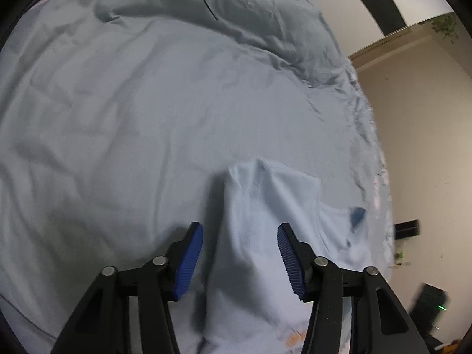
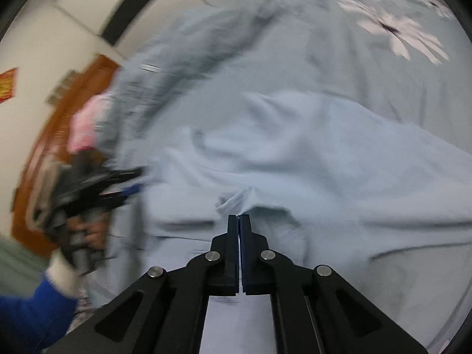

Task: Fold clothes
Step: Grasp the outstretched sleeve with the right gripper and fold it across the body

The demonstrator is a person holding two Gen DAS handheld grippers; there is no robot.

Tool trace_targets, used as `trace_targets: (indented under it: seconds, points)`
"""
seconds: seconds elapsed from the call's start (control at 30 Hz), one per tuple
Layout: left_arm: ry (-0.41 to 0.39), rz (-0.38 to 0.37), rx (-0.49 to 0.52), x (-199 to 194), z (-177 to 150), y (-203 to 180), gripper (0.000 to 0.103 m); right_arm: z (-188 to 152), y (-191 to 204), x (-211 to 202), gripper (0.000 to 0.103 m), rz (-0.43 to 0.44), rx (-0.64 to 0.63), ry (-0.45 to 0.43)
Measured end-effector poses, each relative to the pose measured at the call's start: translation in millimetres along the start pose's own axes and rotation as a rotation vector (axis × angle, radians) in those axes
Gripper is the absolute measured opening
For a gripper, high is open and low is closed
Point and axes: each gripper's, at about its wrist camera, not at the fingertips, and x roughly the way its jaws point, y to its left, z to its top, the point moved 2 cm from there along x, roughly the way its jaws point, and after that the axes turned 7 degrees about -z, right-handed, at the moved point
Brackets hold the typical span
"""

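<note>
Right tool [image 2: 239, 215] pinches pale-blue garment [image 2: 295, 153]; left tool [image 1: 240, 247] gapes over it.

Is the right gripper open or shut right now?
Shut. In the right wrist view the right gripper has its two fingers pressed together, and an edge of the light blue garment seems pinched at the tips.

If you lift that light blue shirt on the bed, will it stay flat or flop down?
Probably flop: the light blue shirt already lies in soft folds and wrinkles. It looks thin, so likely light. It may drape from wherever the jaws pinch it.
</note>
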Motion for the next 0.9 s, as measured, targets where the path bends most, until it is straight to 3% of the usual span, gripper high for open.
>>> trace_targets:
  seconds: [0.03,0.07,0.17,0.33,0.43,0.57,0.63,0.7,0.77,0.9]
  points:
    - [0.005,0.032,0.012,3.8,2.9,-0.5,0.018,3.2,8.8,-8.4,0.001,0.018,-0.021,-0.019]
    - [0.009,0.063,0.027,5.8,4.8,-0.4,0.006,6.8,16.7,-15.4,0.001,0.031,-0.039,-0.034]
    - [-0.001,0.107,0.069,3.1,8.5,1.6,0.005,18.4,38.3,-34.8,0.001,0.077,-0.088,-0.073]
    - [-0.108,0.098,0.060,-29.0,25.3,13.4,0.004,34.6,53.4,-71.1,0.000,0.144,-0.121,-0.185]
    - [-0.130,0.095,0.028,-37.7,34.6,20.7,0.004,41.9,17.0,-63.4,0.000,-0.013,-0.072,-0.193]
    - [-0.127,0.033,0.025,-38.4,28.3,13.8,0.005,33.6,-61.0,-21.1,0.000,-0.220,0.093,-0.078]
    - [-0.106,0.003,0.059,-33.6,20.6,5.4,0.006,23.8,-85.5,-10.8,0.000,-0.247,0.151,-0.046]
    - [-0.062,0.004,0.109,-23.7,11.1,-0.6,0.014,15.0,-98.5,-7.8,0.000,-0.262,0.175,-0.035]
    - [-0.038,0.026,0.117,-14.0,9.7,-0.5,0.030,7.9,-102.8,-8.5,0.000,-0.260,0.186,-0.040]
    - [-0.033,0.026,0.094,-3.9,17.0,-2.0,0.030,7.2,-91.0,-24.1,0.000,-0.223,0.166,-0.094]
